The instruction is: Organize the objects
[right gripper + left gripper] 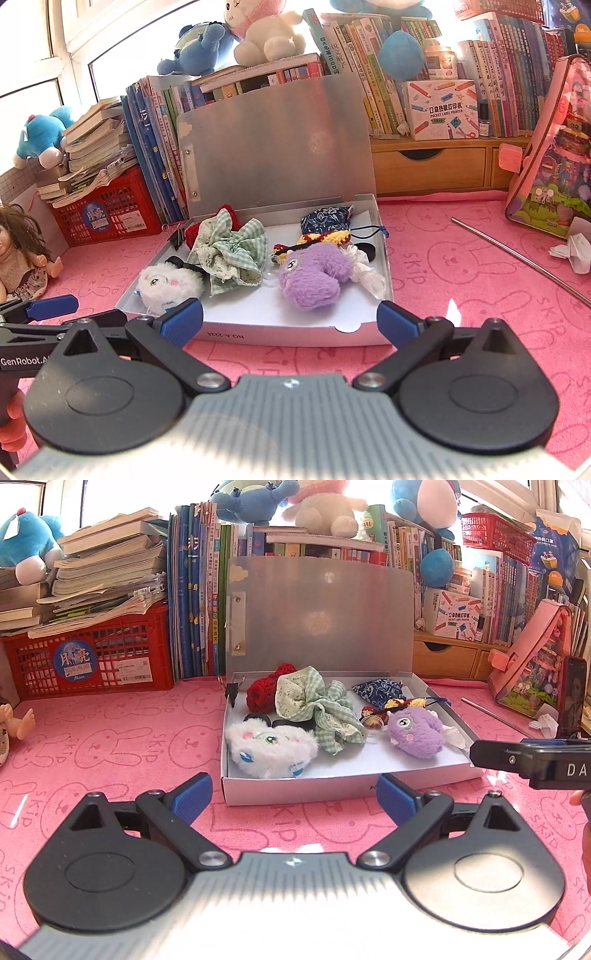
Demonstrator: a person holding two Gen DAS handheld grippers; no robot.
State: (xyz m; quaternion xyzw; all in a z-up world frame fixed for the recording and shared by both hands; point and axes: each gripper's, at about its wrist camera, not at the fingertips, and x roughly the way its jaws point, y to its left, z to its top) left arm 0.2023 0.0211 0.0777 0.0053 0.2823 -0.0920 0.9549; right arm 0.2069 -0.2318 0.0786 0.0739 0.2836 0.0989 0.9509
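Left wrist view: shallow white card box [332, 794] w/ upright translucent lid sits on pink bunny-print surface [110, 738]. Inside box: fluffy white plush [271, 747] front-left, green gingham scrunchie [317, 705] mid, fuzzy purple plush [415, 731] right. Left gripper [293, 799] & right gripper [290, 321] just before box's front wall, jaws wide, holding nothing.

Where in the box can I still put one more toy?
The open box has a bare white strip along its front wall, before the purple plush. The back is crowded: green checked cloth, red knit, blue pouch.
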